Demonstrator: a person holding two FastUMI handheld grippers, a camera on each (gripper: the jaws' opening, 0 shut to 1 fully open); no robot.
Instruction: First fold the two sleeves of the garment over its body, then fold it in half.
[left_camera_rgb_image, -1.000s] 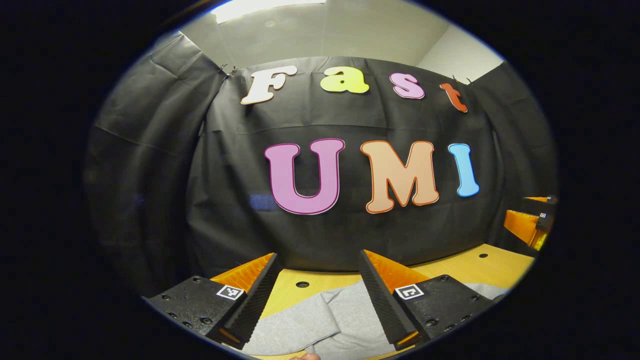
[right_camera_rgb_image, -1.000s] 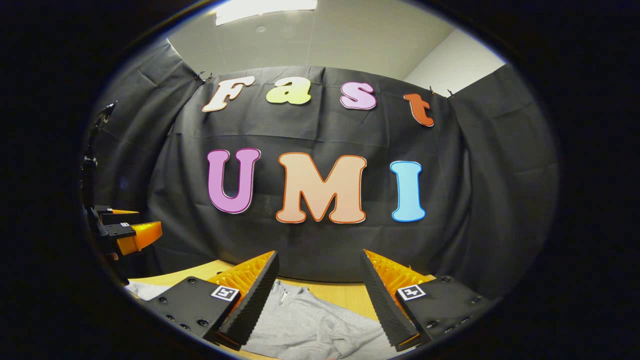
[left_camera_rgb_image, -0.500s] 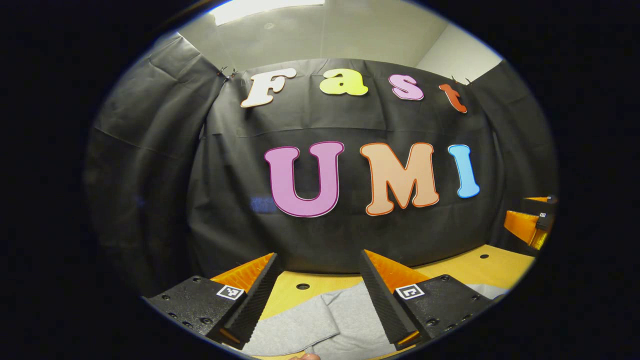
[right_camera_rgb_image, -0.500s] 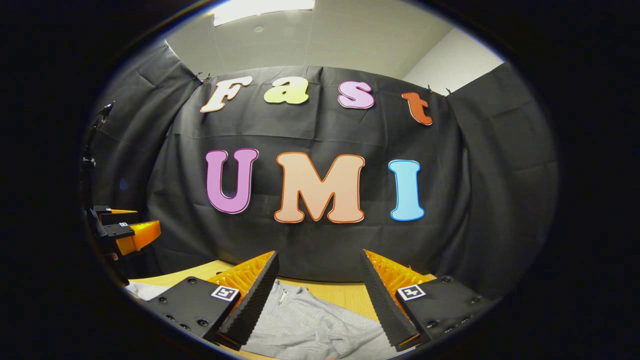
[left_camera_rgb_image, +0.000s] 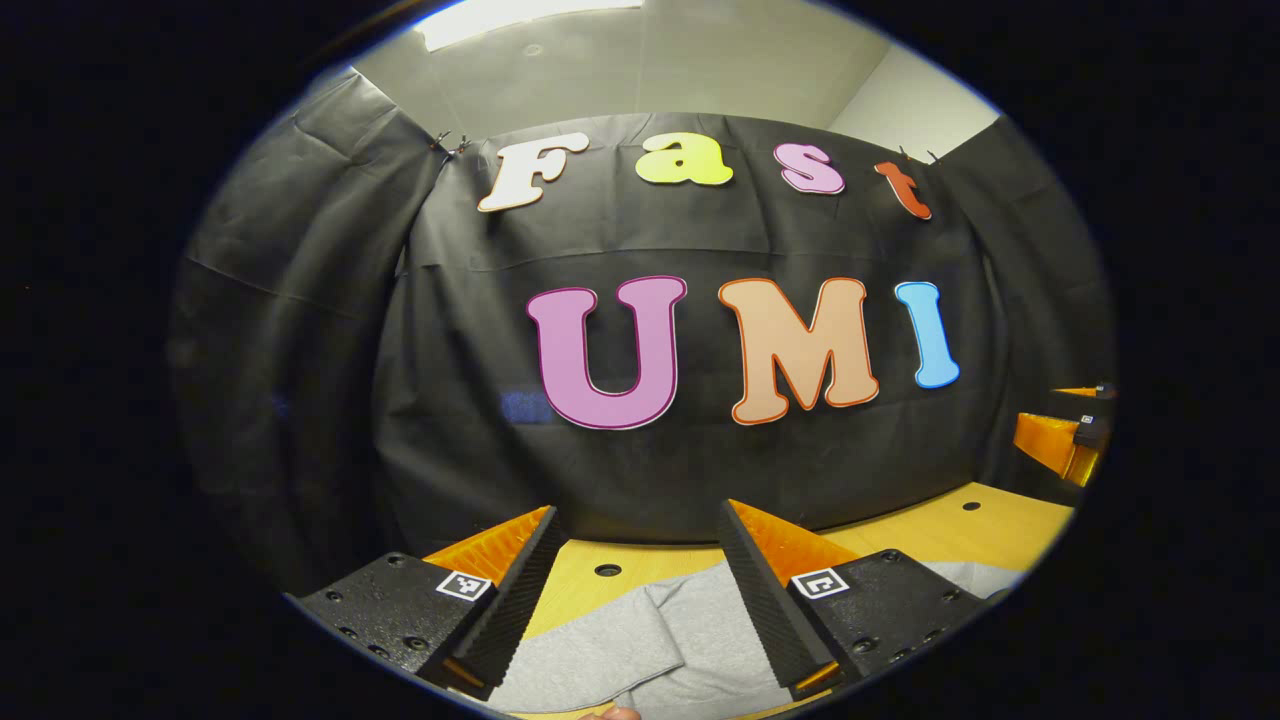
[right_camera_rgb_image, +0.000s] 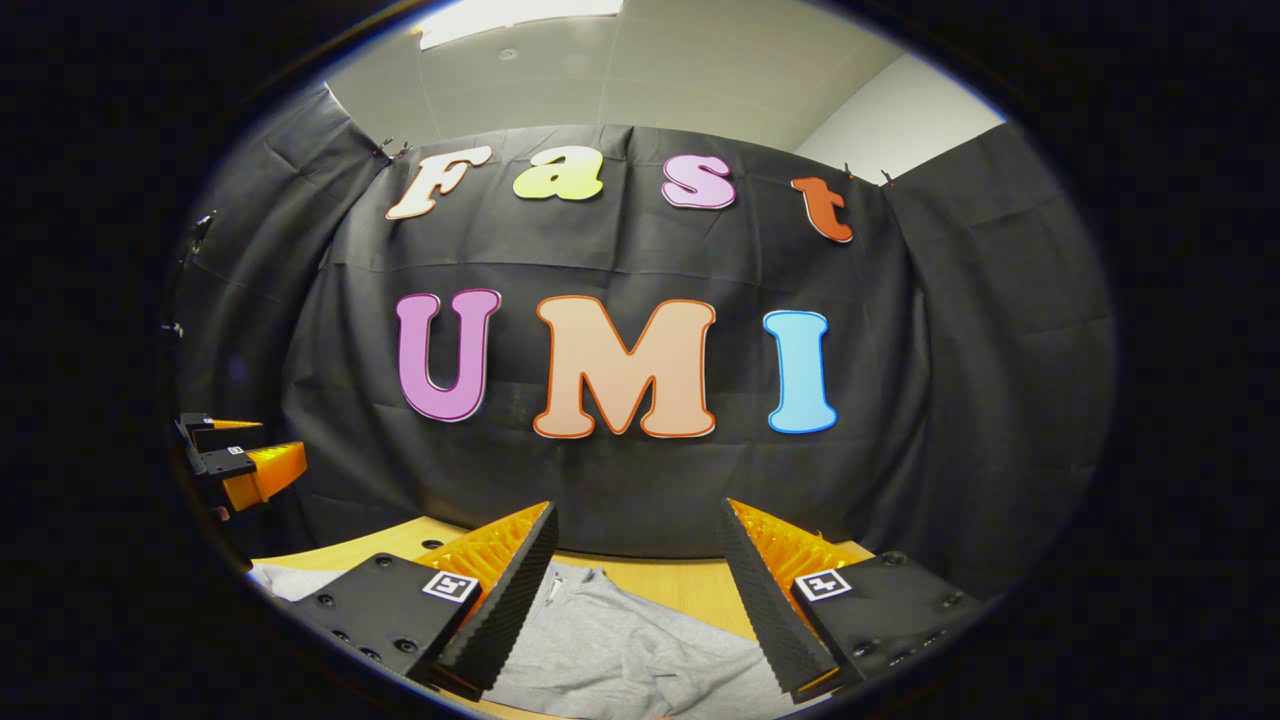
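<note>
Hovering above the desk, the left tool (left_camera_rgb_image: 634, 590) has its two ribbed fingers wide apart and grips nothing; between them, lower down, lies the grey garment (left_camera_rgb_image: 640, 650). The right tool (right_camera_rgb_image: 634, 590) is likewise spread and empty, with a rumpled stretch of the same garment (right_camera_rgb_image: 620, 650) beneath it, apparently near the neckline, where a small drawstring or zip detail shows. Each tool also appears at the edge of the other's view: the right tool at the far right of the left gripper view (left_camera_rgb_image: 1065, 440), the left tool at the far left of the right gripper view (right_camera_rgb_image: 240, 465), both held clear of the cloth and well apart.

Compared with the frames a second ago, little has changed. Both cameras have tilted or shifted slightly, so that the booth wall sits a little differently and the opposite tool has slid outward in each view; the finger spacing is unchanged, and the garment has not been disturbed.

Beyond the garment, the yellow wooden desk (left_camera_rgb_image: 960, 525) shows its mounting holes, backed by the black cloth wall (left_camera_rgb_image: 300, 350).

Judged from this, folding has not begun: neither sleeve is gripped, and the tools appear poised before descending to the sleeves, which lie largely below the visible field.
</note>
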